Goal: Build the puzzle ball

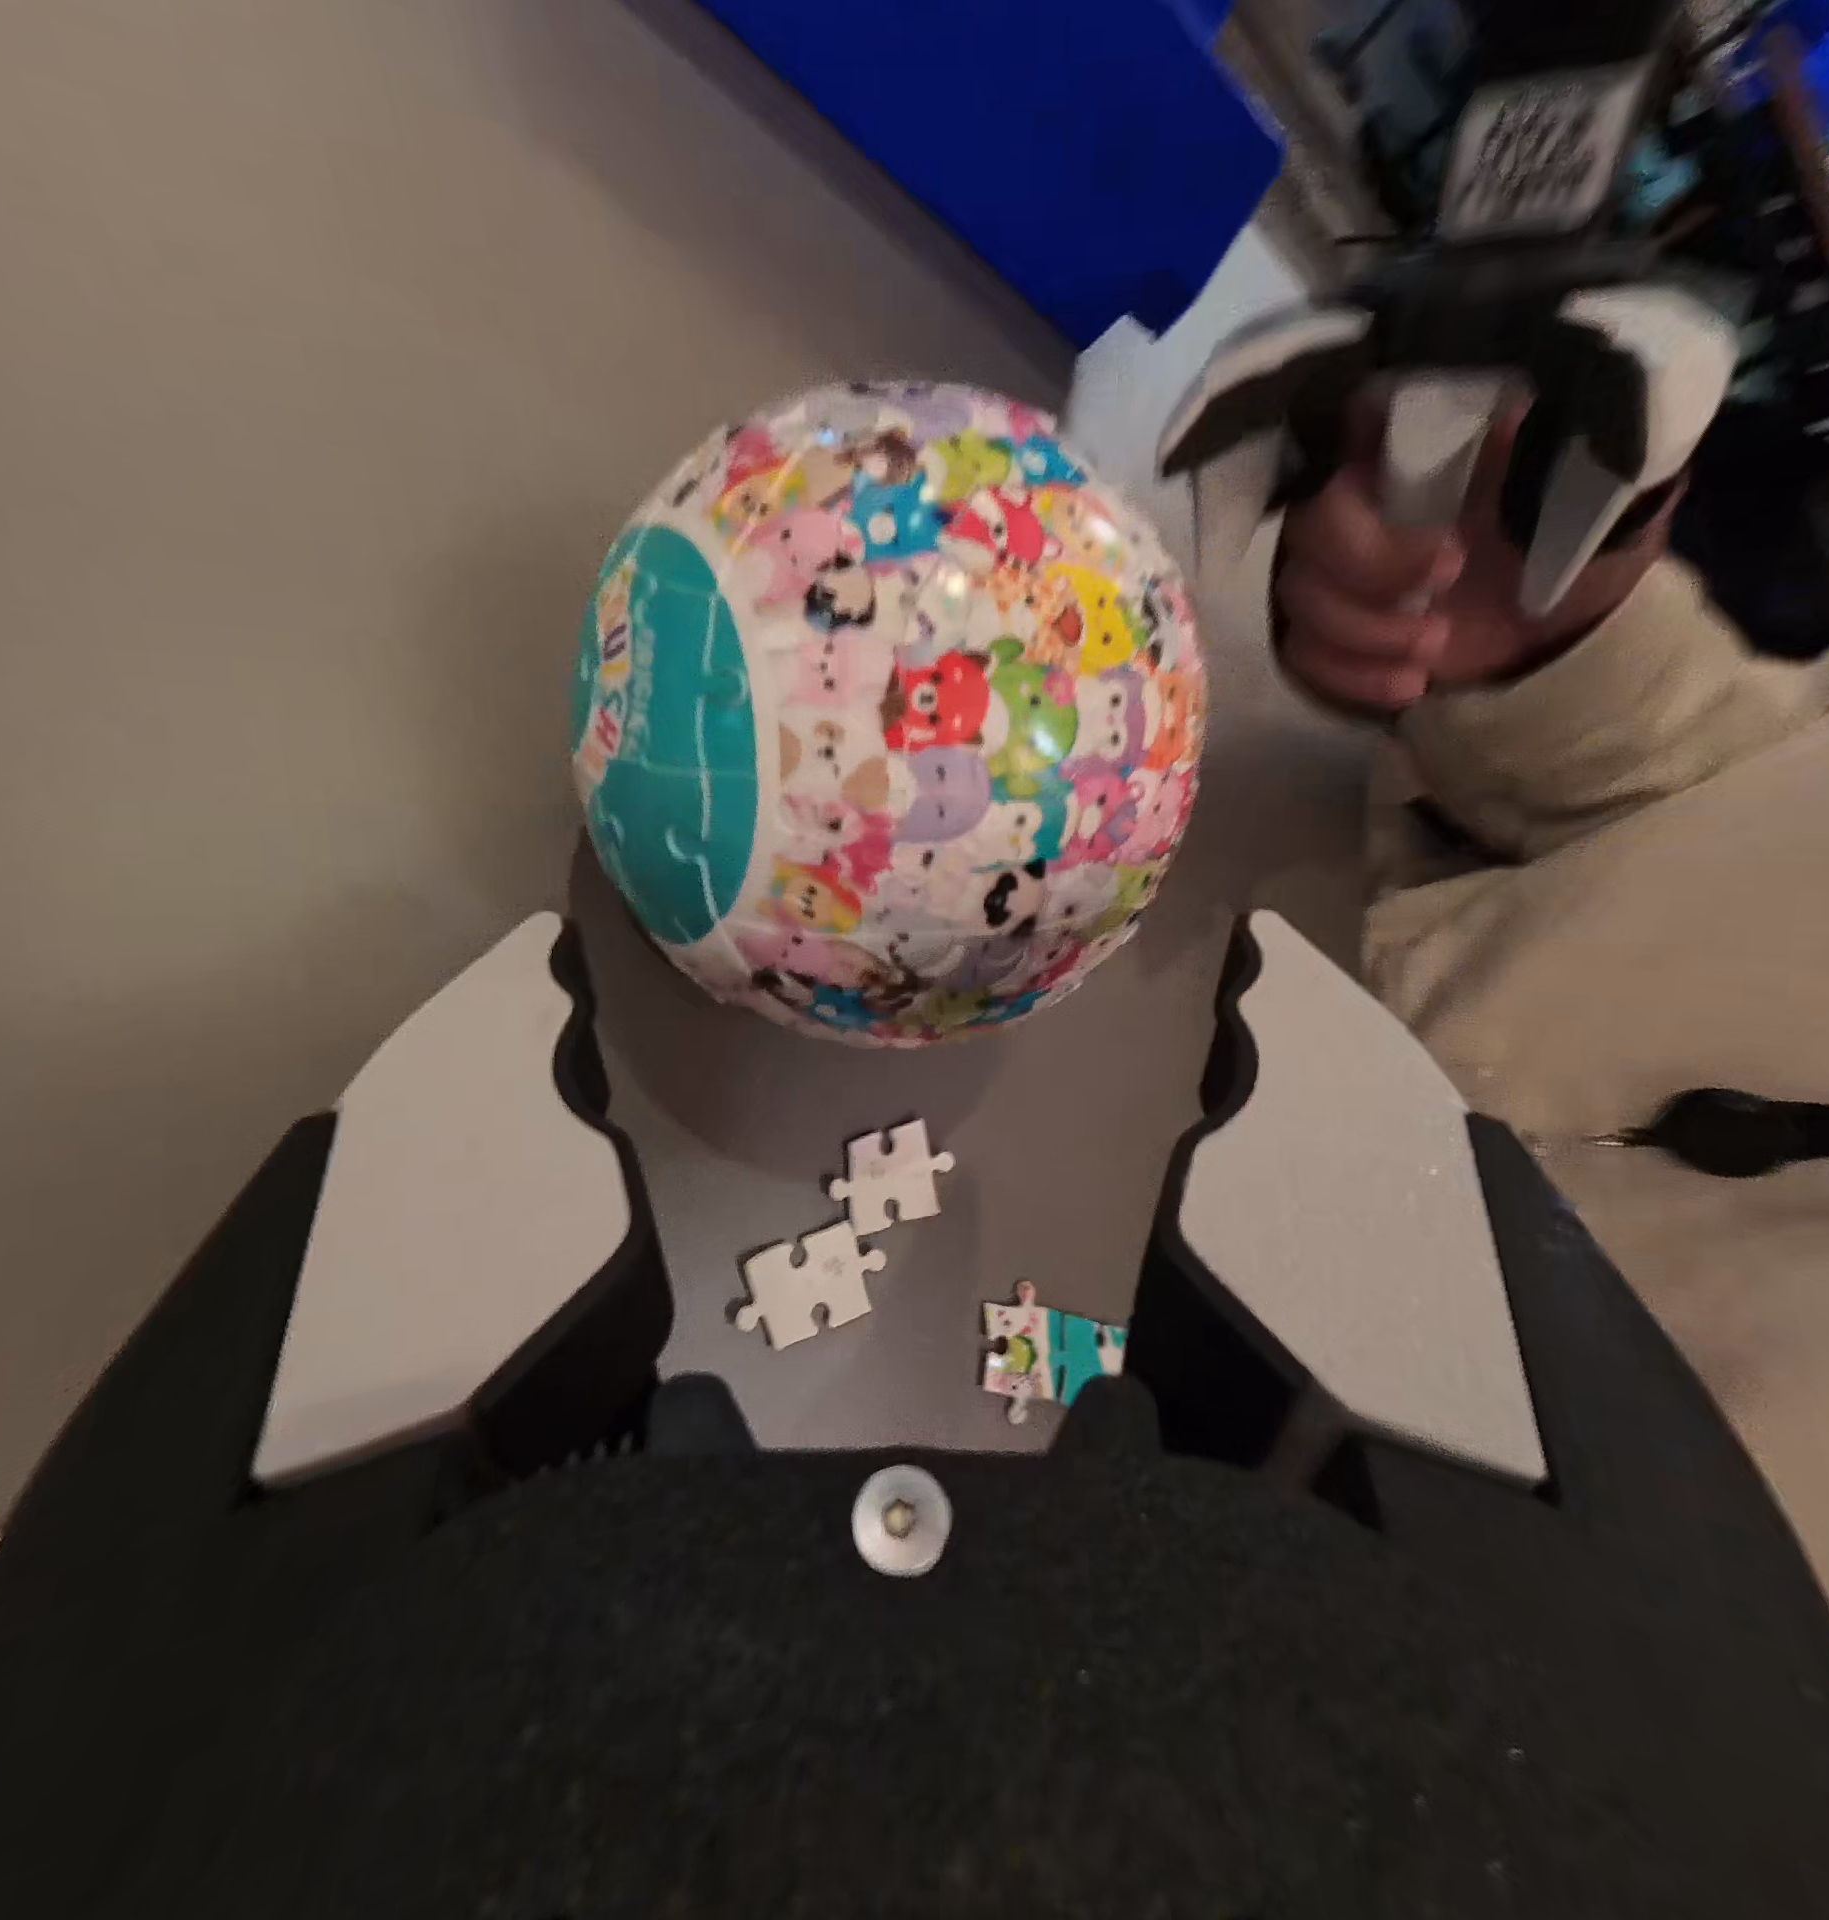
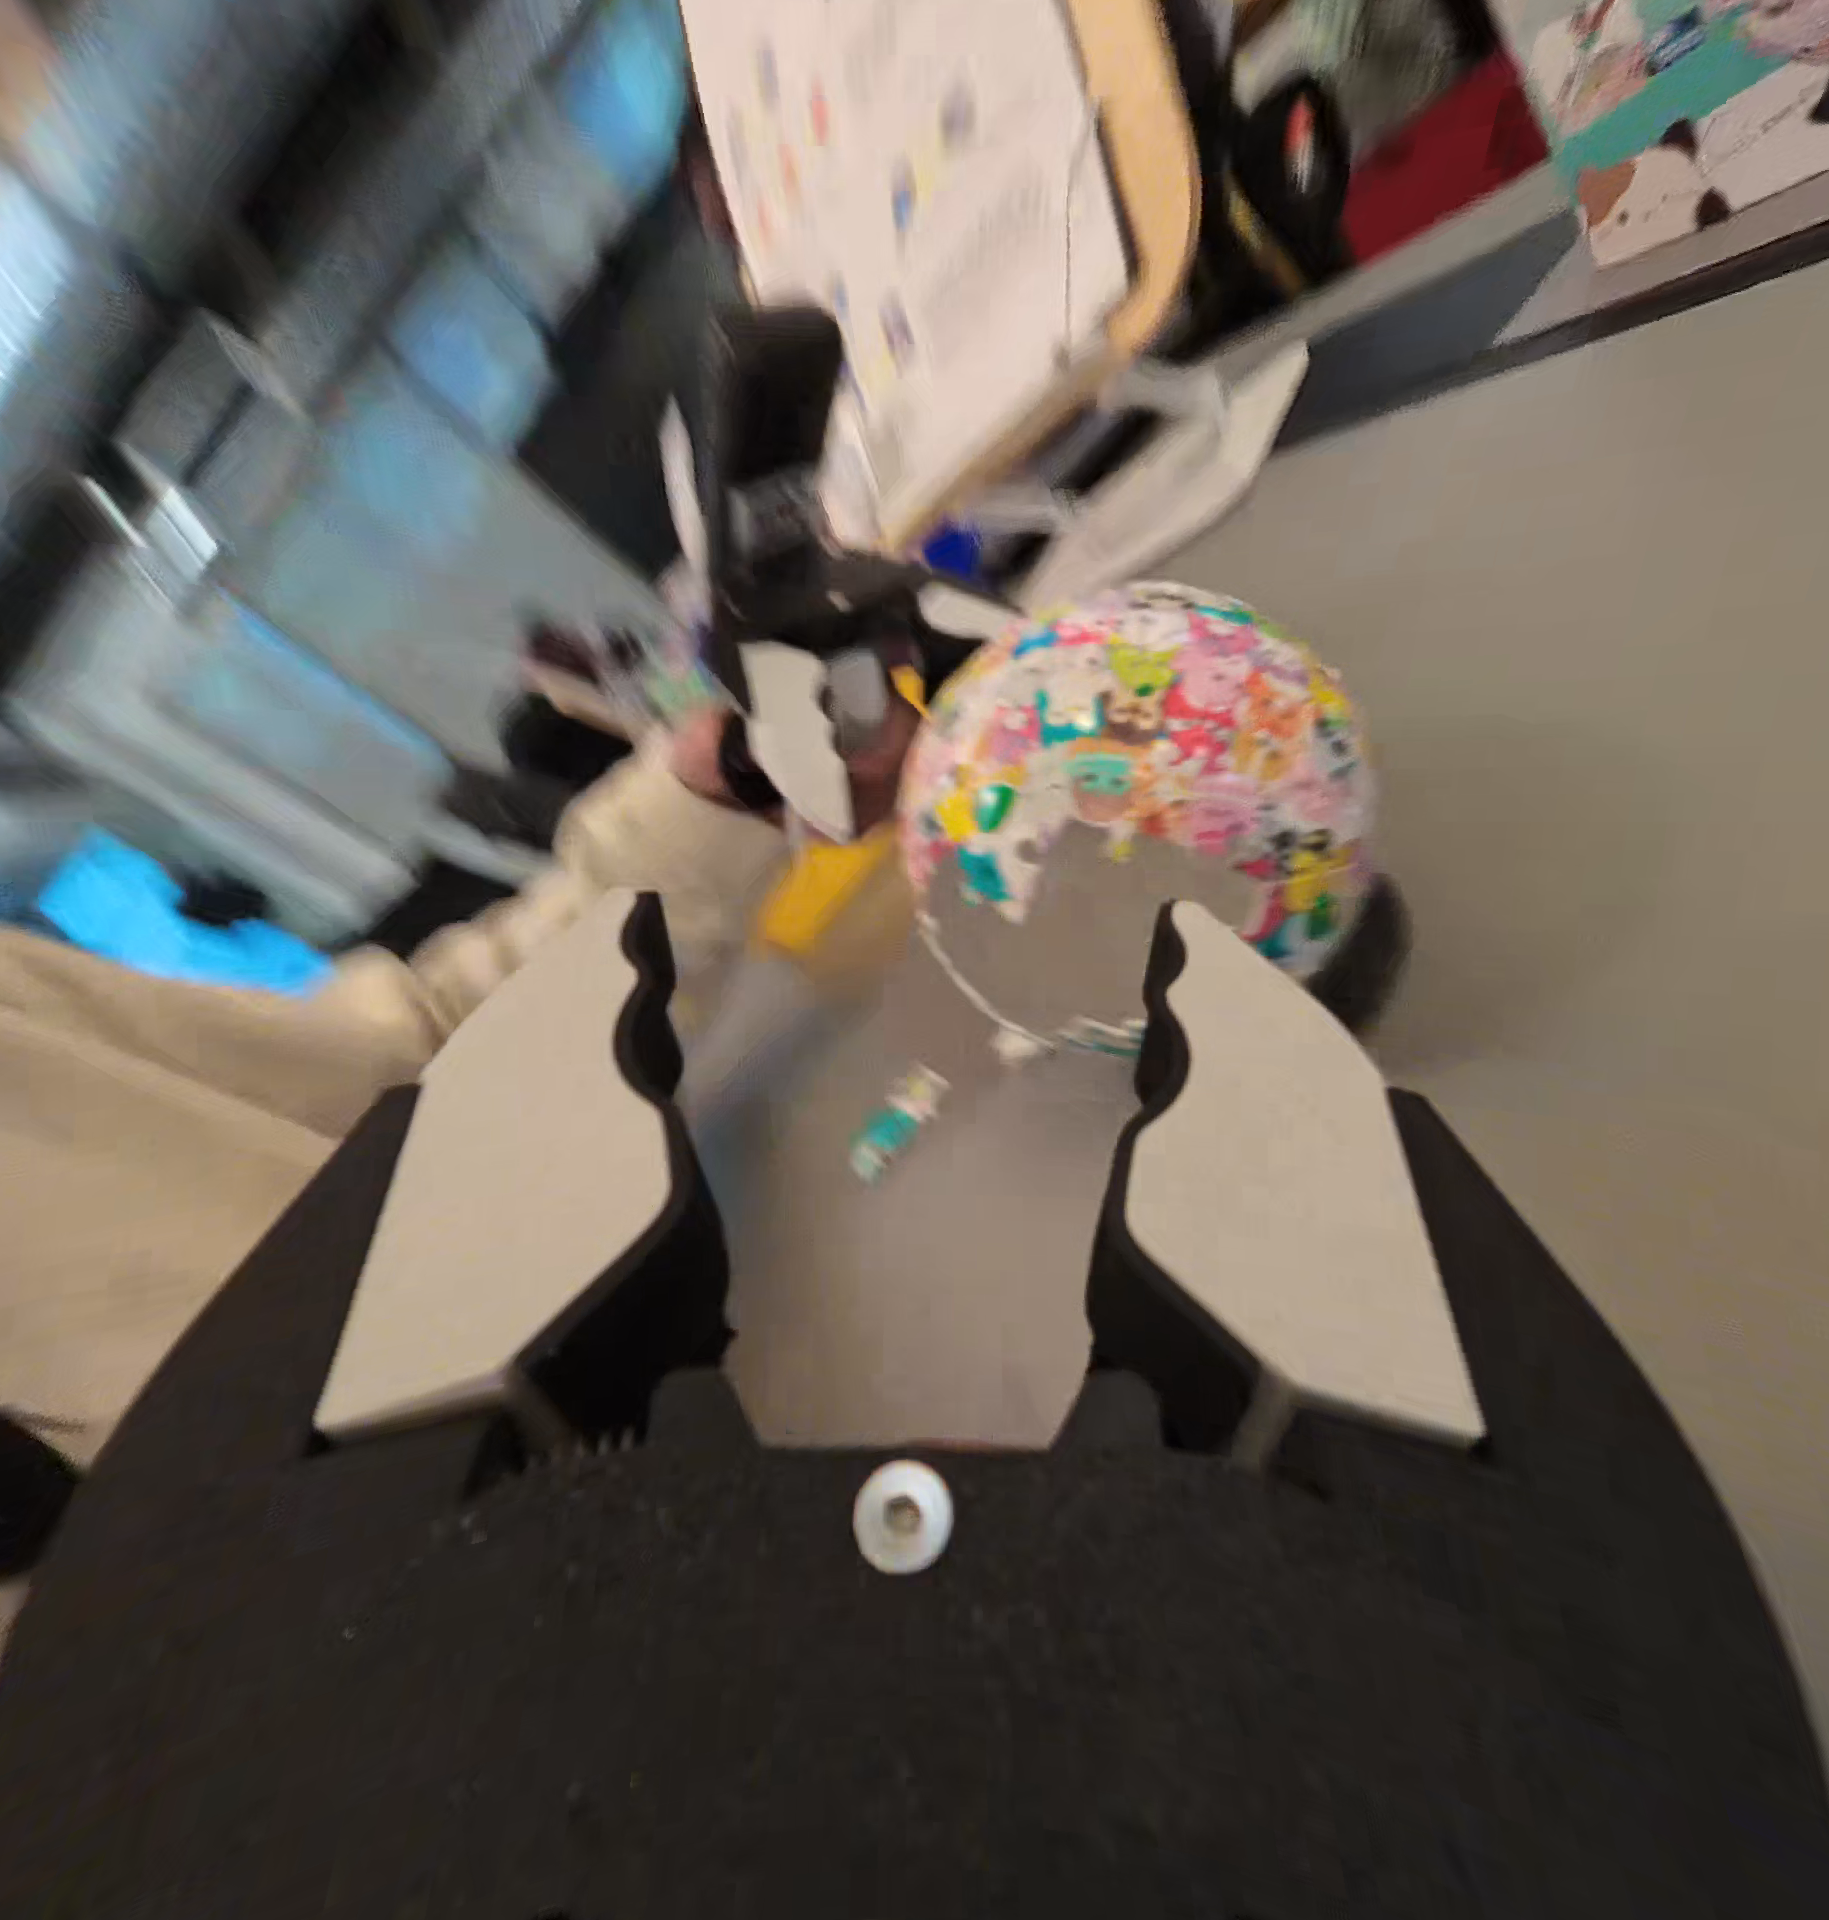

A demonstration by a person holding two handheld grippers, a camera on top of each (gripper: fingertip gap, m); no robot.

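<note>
The puzzle ball (image 1: 889,717), covered in colourful cartoon animals with a teal patch on its left, stands on the grey table (image 1: 214,623). My left gripper (image 1: 905,935) is open and empty, just short of the ball. Two face-down white pieces (image 1: 894,1174) (image 1: 806,1283) and one colourful piece (image 1: 1050,1351) lie between its fingers. My right gripper (image 2: 905,914) is open and empty, and it also shows at the upper right of the left wrist view (image 1: 1461,499). In the blurred right wrist view the ball (image 2: 1201,727) shows a gap low on its near side, with a teal piece (image 2: 894,1132) on the table.
A blue bin (image 1: 993,135) stands beyond the ball. A person's beige sleeve (image 1: 1616,831) lies to the right of the ball. The puzzle box (image 2: 1720,114) sits at the table's far edge. The left gripper (image 2: 806,727) shows blurred left of the ball.
</note>
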